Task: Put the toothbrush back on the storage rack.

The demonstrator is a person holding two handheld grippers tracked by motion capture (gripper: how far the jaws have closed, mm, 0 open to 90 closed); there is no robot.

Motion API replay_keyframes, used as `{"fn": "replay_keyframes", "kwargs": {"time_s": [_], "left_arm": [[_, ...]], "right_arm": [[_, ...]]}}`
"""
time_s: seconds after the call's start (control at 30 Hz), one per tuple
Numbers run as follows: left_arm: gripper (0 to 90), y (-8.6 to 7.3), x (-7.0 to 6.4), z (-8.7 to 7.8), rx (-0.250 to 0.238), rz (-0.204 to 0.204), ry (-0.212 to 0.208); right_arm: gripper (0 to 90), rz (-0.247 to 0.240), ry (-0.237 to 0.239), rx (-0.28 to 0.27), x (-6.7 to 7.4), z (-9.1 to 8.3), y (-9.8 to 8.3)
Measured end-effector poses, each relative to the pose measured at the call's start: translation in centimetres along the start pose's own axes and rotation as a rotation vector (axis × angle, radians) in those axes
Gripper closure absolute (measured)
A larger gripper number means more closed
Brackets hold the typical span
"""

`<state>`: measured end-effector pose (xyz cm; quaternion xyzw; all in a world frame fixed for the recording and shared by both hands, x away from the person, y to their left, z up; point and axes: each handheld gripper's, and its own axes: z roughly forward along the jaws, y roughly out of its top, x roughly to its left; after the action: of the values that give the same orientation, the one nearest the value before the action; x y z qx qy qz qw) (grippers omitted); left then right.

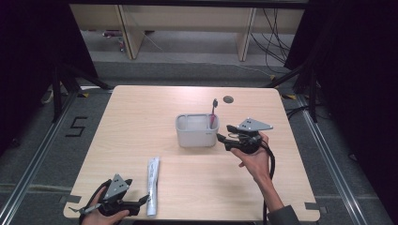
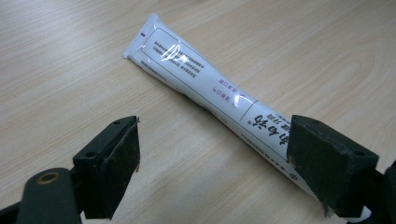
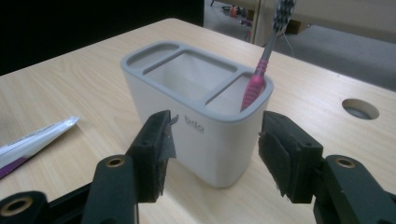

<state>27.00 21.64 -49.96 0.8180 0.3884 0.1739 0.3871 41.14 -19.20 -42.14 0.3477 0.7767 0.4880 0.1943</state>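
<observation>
A white toothpaste tube point(image 1: 153, 185) point(image 2: 201, 88) lies flat on the wooden table near its front edge. My left gripper point(image 1: 143, 204) point(image 2: 215, 154) is open just left of the tube's near end, with one jaw over that end. A grey-white three-slot holder point(image 1: 196, 136) point(image 3: 149, 93) stands mid-table, and a pink-handled toothbrush point(image 1: 213, 112) point(image 3: 261, 74) leans upright in its right slot. My right gripper point(image 1: 224, 133) point(image 3: 215, 144) is open at the holder's right side. Its jaws flank the near wall without pressing on it.
A round cable hole point(image 1: 228, 99) point(image 3: 359, 108) sits in the tabletop behind the holder. Bare wood stretches between the holder and the tube. Beyond the table's far edge are a floor, desk legs and cables.
</observation>
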Motion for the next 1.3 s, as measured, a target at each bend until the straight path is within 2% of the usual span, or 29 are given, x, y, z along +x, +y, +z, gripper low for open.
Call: {"fn": "replay_keyframes", "kwargs": {"time_s": [0.07,0.1,0.17,0.3,0.33,0.43,0.47,0.6,0.63,0.7,0.73,0.87,0.93,0.97,1.0,1.03,1.07,1.13,1.2,1.23,1.3], "left_arm": [[16.8,0.0,0.0,0.0,0.001,0.003,0.000],[16.8,0.0,0.0,0.0,-0.001,0.002,0.000],[16.8,0.0,0.0,0.0,-0.003,0.003,0.001],[16.8,0.0,0.1,0.0,-0.010,0.001,0.000],[16.8,0.0,0.0,0.0,-0.012,0.001,-0.002],[16.8,0.1,0.0,-0.1,-0.005,0.002,-0.001],[16.8,0.1,-0.1,-0.1,-0.004,0.002,-0.001],[16.8,0.0,0.0,0.0,-0.014,-0.003,-0.004],[16.8,0.0,0.0,0.0,-0.010,-0.003,-0.002],[16.8,0.1,0.0,0.0,-0.009,-0.003,-0.003],[16.8,0.1,0.0,0.0,-0.009,-0.002,-0.005],[16.8,0.1,0.0,0.0,-0.004,-0.003,-0.005],[16.8,0.1,-0.1,0.1,-0.019,-0.002,-0.004],[16.8,0.2,-0.1,0.1,-0.011,0.003,-0.013],[16.8,0.2,-0.2,0.0,-0.008,0.002,-0.012],[16.8,0.3,-0.3,0.0,-0.007,0.005,-0.013],[16.8,0.3,-0.3,0.1,-0.008,0.003,-0.016],[16.8,0.3,-0.2,0.1,-0.004,-0.001,-0.007],[16.8,0.3,-0.1,0.1,-0.004,-0.004,-0.006],[16.8,0.3,-0.1,0.1,-0.005,-0.004,-0.008],[16.8,0.3,-0.2,0.1,-0.004,-0.001,-0.009]], "right_arm": [[43.9,-0.002,0.001,0.008,0.2,-0.1,-0.5],[43.6,-0.020,-0.002,0.018,0.1,-0.3,-0.6],[43.4,0.013,-0.003,0.024,0.4,-0.5,-0.9],[42.4,-0.004,0.010,0.035,0.6,-1.0,-1.4],[42.3,0.015,0.010,0.028,0.8,-1.1,-1.6],[41.8,-0.020,0.015,0.030,0.9,-1.4,-2.2],[41.5,0.011,0.014,0.039,1.1,-1.6,-2.4],[39.6,-0.015,0.011,0.034,1.2,-2.0,-3.0],[38.9,0.010,0.020,0.047,1.4,-2.1,-3.1],[36.6,0.005,0.009,0.035,1.4,-2.2,-3.6],[35.3,0.027,0.019,0.051,1.5,-2.4,-3.8],[31.1,0.038,0.002,0.039,1.5,-2.6,-4.6],[29.2,0.060,0.022,0.033,1.5,-2.8,-5.1],[28.5,0.085,0.006,0.027,1.7,-2.8,-5.4],[27.9,0.064,0.002,0.036,1.4,-3.0,-5.6],[27.3,0.075,0.000,0.034,1.4,-3.0,-5.8],[26.4,0.098,0.000,0.057,1.5,-3.2,-6.1],[26.0,0.066,-0.006,0.053,1.2,-3.3,-6.4],[24.7,0.098,-0.010,0.073,1.4,-3.6,-6.7],[24.5,0.072,-0.022,0.059,1.2,-3.6,-6.8],[24.5,0.073,-0.018,0.061,1.1,-3.9,-7.0]]}}
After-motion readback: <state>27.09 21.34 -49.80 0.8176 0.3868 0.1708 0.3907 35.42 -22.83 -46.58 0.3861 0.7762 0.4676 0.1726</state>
